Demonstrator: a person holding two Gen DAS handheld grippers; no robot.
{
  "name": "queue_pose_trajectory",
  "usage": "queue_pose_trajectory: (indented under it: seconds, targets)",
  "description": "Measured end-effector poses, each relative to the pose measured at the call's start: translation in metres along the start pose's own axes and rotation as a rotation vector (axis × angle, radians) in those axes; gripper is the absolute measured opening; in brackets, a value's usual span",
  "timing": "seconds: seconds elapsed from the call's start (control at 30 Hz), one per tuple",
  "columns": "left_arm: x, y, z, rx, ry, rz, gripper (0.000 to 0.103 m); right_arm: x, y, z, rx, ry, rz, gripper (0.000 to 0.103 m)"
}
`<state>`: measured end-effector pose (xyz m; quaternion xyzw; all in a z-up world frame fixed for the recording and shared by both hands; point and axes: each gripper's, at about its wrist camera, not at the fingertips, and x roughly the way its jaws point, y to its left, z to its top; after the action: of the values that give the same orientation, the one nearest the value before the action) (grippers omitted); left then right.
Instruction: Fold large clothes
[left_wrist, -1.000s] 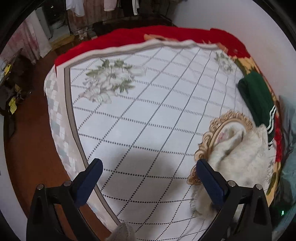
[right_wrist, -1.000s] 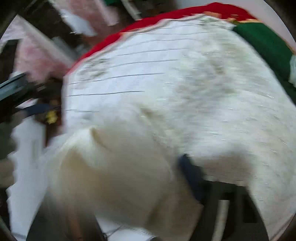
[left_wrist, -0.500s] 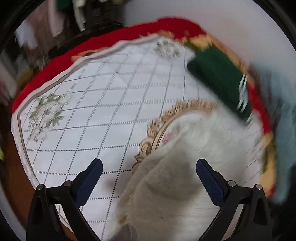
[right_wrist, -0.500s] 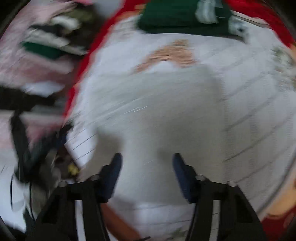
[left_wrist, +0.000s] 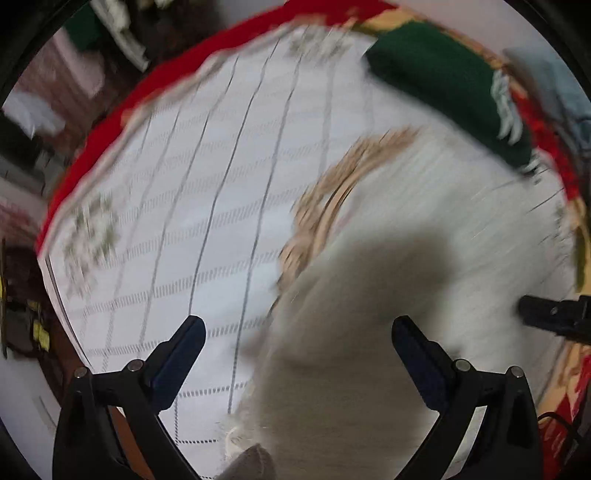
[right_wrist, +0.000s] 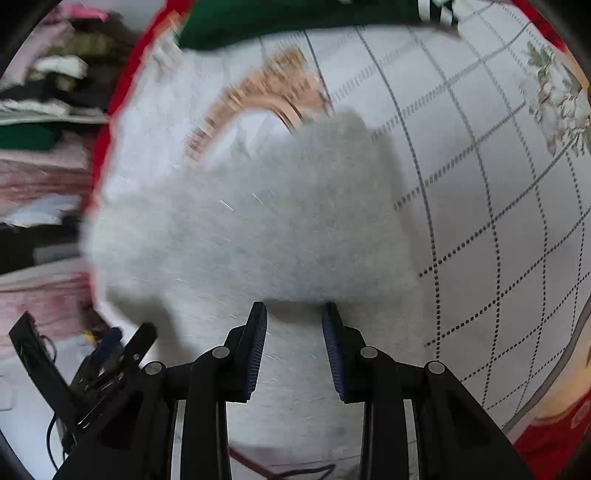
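While the left gripper (left_wrist: 297, 356) is wide open above the fluffy white garment (left_wrist: 388, 295), the right gripper (right_wrist: 294, 328) has been closing to a narrow gap, nothing pinched, garment just ahead on the bedspread (right_wrist: 480, 184).

The left gripper (left_wrist: 297, 339) points steeply downward with its dark blue pads (left_wrist: 177, 360) spread wide apart, while the right gripper (right_wrist: 294, 328), also aimed steeply down, has just been closing its jaws to a narrow gap, its ribbed blue pads (right_wrist: 256, 350) not yet meeting.
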<state>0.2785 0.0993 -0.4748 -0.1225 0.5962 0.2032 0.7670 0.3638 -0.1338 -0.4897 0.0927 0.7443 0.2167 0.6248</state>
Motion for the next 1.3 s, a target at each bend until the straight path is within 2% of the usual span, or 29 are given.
queue_pose_trajectory:
  seconds: [0.07, 0.13, 0.23, 0.27, 0.33, 0.43, 0.5, 0.57, 0.6, 0.63, 0.7, 0.73, 0.83, 0.93, 0.97, 1.07, 1.2, 1.3]
  targets:
    - [-0.013, -0.014, 0.019, 0.017, -0.056, -0.013, 0.103, -0.017, 0.003, 0.006, -0.003, -0.034, 0.027, 0.033]
    - [0.002, -0.023, 0.034, 0.013, -0.065, 0.015, 0.103, -0.017, 0.008, 0.017, -0.017, -0.055, 0.021, 0.033]
    - [0.055, -0.03, 0.049, 0.01, 0.012, 0.058, 0.103, 0.016, 0.011, 0.046, -0.018, -0.017, -0.044, 0.033]
    - [0.082, -0.028, 0.05, 0.012, 0.069, 0.041, 0.103, 0.025, 0.017, 0.057, -0.033, -0.006, -0.078, 0.033]
    - [0.102, -0.022, 0.051, -0.012, 0.1, -0.013, 0.103, 0.039, 0.021, 0.072, -0.057, 0.01, -0.134, 0.033]
    - [0.112, -0.012, 0.056, -0.041, 0.118, -0.068, 0.103, 0.051, 0.03, 0.089, -0.07, 0.012, -0.2, 0.033]
    - [0.11, -0.007, 0.059, -0.057, 0.134, -0.084, 0.103, 0.048, 0.032, 0.094, -0.062, 0.039, -0.203, 0.034]
    - [0.091, -0.003, 0.056, -0.062, 0.128, -0.085, 0.103, 0.035, 0.03, 0.093, -0.06, 0.066, -0.154, 0.035]
    - [0.081, 0.0, 0.055, -0.067, 0.119, -0.089, 0.103, 0.026, 0.029, 0.092, -0.067, 0.072, -0.126, 0.04]
    - [0.066, 0.005, 0.051, -0.076, 0.102, -0.095, 0.103, 0.014, 0.025, 0.088, -0.084, 0.073, -0.048, 0.045]
    - [0.037, 0.016, 0.035, -0.093, 0.064, -0.099, 0.103, -0.01, 0.014, 0.075, -0.102, 0.054, 0.034, 0.079]
    - [0.024, 0.021, 0.023, -0.102, 0.053, -0.104, 0.103, -0.017, 0.008, 0.07, -0.11, 0.045, 0.037, 0.084]
    - [0.005, 0.028, -0.007, -0.11, 0.059, -0.067, 0.103, -0.033, -0.02, 0.05, -0.13, 0.037, 0.047, 0.084]
    - [0.023, 0.03, -0.03, -0.098, 0.109, 0.013, 0.103, -0.021, -0.059, 0.033, -0.109, 0.079, 0.079, 0.084]
    - [0.038, 0.033, -0.041, -0.109, 0.148, 0.036, 0.103, -0.011, -0.072, 0.031, -0.098, 0.093, 0.1, 0.084]
    - [0.066, 0.044, -0.05, -0.171, 0.176, 0.004, 0.103, 0.029, -0.097, 0.029, -0.052, 0.138, 0.235, 0.084]
    - [0.073, 0.05, -0.045, -0.168, 0.16, -0.03, 0.103, 0.078, -0.119, 0.03, 0.027, 0.165, 0.549, 0.084]
    - [0.079, 0.053, -0.042, -0.159, 0.155, -0.047, 0.103, 0.093, -0.104, 0.033, 0.013, 0.147, 0.62, 0.086]
